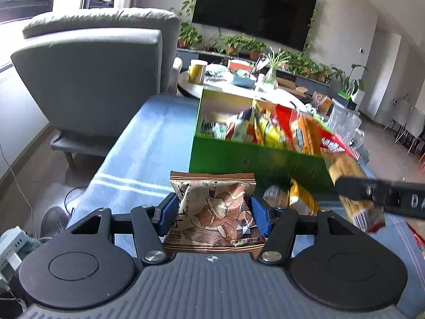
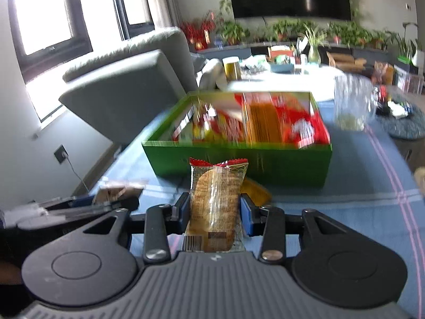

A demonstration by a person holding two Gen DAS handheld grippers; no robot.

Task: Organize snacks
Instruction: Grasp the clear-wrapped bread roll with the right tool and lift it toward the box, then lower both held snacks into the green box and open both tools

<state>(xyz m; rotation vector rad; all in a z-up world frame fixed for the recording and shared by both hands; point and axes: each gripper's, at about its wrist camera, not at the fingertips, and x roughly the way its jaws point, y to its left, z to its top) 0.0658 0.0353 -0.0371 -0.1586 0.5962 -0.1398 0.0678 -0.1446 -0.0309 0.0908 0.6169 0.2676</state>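
Note:
My left gripper (image 1: 212, 212) is shut on a brown snack packet (image 1: 215, 212) printed with nut pictures, held above the blue cloth. My right gripper (image 2: 215, 210) is shut on a clear packet with a golden biscuit and red top edge (image 2: 216, 207); it also shows at the right of the left wrist view (image 1: 353, 186). A green box (image 1: 252, 156) filled with red, orange and yellow snack packs stands just ahead of both grippers, also in the right wrist view (image 2: 239, 159). A yellow packet (image 1: 302, 199) lies on the cloth in front of the box.
The blue striped cloth (image 1: 148, 143) covers the surface. A grey armchair (image 1: 98, 74) stands at the left. A clear glass jug (image 2: 353, 103) stands right of the box. A cluttered white table (image 1: 239, 85) and plants lie behind.

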